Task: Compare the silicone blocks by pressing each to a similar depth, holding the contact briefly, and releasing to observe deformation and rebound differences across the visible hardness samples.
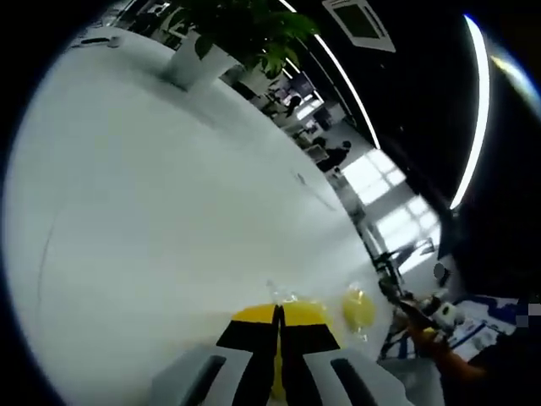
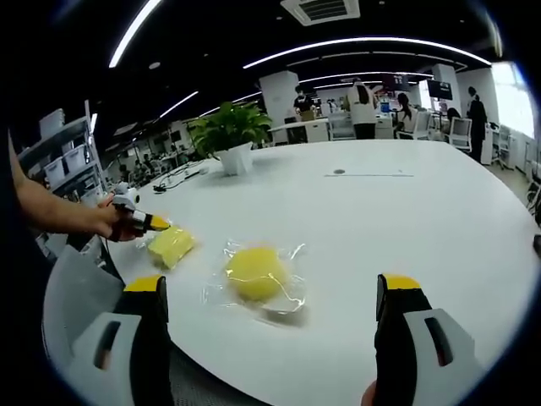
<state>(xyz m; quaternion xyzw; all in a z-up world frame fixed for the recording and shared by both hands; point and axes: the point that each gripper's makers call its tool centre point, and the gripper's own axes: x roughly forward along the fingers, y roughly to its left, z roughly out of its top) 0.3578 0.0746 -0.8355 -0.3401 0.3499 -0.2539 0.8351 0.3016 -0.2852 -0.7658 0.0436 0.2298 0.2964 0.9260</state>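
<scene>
On my left side, my left tool [image 2: 150, 222] was at the rectangular yellow block [image 2: 171, 245], which lay in its clear wrapper near the edge of the white counter [image 2: 380, 211]. In the left gripper view the two jaws stood almost together, with only a thin line between them, and the block [image 1: 292, 313] showed just past the tips. I could not tell if the tips really pressed the block or only touched it, and I saw nothing caught between the jaws. I judged that this was the pressing or holding step on the first sample. More to the right, the round yellow block [image 2: 256, 272] lay in its own clear wrapper, near the first one but not touching it, and it looked not yet pressed. My right tool [image 2: 272, 292] was wide open and empty, hovering with the round block lying ahead between its two jaws. I think the next move called for lifting the left tool straight off and watching how the block came back, then pressing the round block to a similar depth.
</scene>
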